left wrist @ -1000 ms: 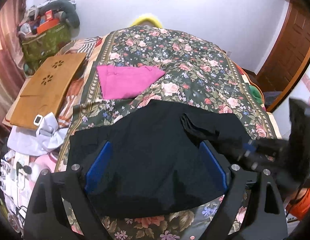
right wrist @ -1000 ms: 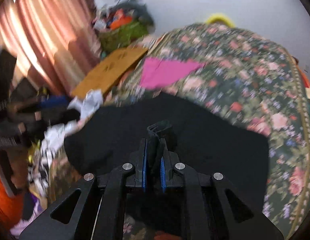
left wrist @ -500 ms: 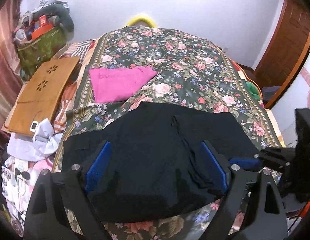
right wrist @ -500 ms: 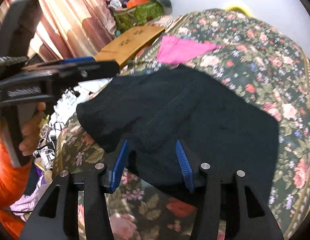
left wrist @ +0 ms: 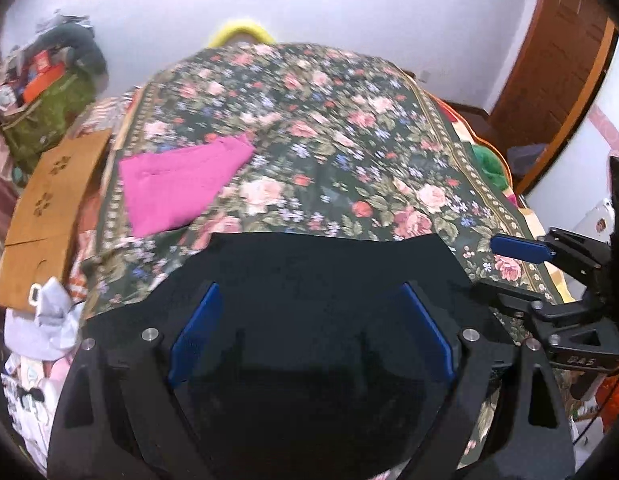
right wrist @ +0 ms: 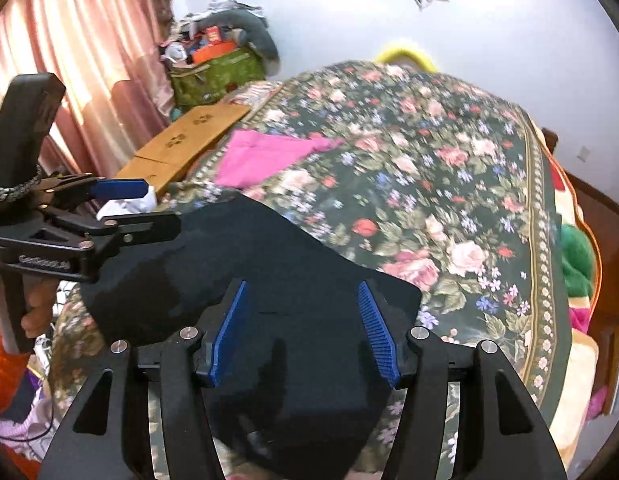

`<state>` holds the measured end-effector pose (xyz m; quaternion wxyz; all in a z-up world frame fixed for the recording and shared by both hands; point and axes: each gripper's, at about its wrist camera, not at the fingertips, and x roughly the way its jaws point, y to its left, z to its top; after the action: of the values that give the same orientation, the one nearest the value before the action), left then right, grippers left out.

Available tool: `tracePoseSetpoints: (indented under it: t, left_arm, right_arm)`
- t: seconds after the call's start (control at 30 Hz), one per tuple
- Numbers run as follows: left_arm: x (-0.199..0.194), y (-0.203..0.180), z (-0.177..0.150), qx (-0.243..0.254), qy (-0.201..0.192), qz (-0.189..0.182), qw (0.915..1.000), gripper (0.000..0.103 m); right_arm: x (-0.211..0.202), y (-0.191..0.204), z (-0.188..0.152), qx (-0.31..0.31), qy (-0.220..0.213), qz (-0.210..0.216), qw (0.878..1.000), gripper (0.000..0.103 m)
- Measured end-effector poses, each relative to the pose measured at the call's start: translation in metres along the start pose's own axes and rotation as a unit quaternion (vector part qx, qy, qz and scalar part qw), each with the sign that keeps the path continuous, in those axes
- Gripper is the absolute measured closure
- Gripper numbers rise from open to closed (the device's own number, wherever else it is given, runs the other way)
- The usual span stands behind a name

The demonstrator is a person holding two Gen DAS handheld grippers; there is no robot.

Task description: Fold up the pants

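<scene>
Black pants (left wrist: 309, 272) lie folded flat at the near end of the floral bedspread (left wrist: 349, 152). My left gripper (left wrist: 309, 300) hovers over their left part, open wide, nothing between the blue pads. In the right wrist view the pants (right wrist: 269, 264) lie under my right gripper (right wrist: 302, 292), whose jaws are opening with no cloth pinched between them. Each gripper shows in the other's view: the right gripper (left wrist: 497, 270) at the pants' right corner, the left gripper (right wrist: 149, 208) at their left edge, held by a hand.
A folded pink garment (left wrist: 177, 184) lies further up the bed on the left. A wooden board (left wrist: 49, 200), a green bag (left wrist: 41, 116) and pale clothes (left wrist: 49, 320) crowd the bed's left side. A brown door (left wrist: 549, 60) is at the right.
My right gripper was shut on a bunched fold of the black pants; it has let go, opened and drawn back to the right. The pants now lie flatter. The left gripper shifted sideways.
</scene>
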<state>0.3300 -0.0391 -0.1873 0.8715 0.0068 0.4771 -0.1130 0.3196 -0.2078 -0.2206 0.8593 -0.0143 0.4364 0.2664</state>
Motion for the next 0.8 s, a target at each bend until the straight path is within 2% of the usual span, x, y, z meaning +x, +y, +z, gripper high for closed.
tracePoseSetpoints:
  t: [0.23, 0.37, 0.43, 0.57, 0.8]
  left_arm:
    - [0.056, -0.011, 0.005, 0.012, 0.066, -0.008, 0.9977, 0.013]
    - [0.087, -0.015, -0.007, 0.032, 0.112, 0.006, 0.9932, 0.013]
    - [0.097, -0.016, -0.014, 0.04, 0.129, 0.012, 0.9907, 0.012]
    - [0.096, -0.015, -0.019, 0.041, 0.128, 0.017, 0.9908, 0.007]
    - [0.079, -0.01, -0.033, 0.046, 0.11, 0.044, 0.9919, 0.006]
  right_arm:
    - [0.047, -0.029, -0.011, 0.027, 0.057, 0.022, 0.998, 0.05]
    - [0.066, -0.037, -0.025, 0.041, 0.095, 0.027, 0.994, 0.05]
    - [0.065, -0.042, -0.032, 0.056, 0.092, 0.035, 0.994, 0.048]
    - [0.055, -0.044, -0.041, 0.062, 0.092, 0.03, 0.993, 0.038]
    - [0.033, -0.05, -0.062, 0.079, 0.086, 0.006, 0.993, 0.032]
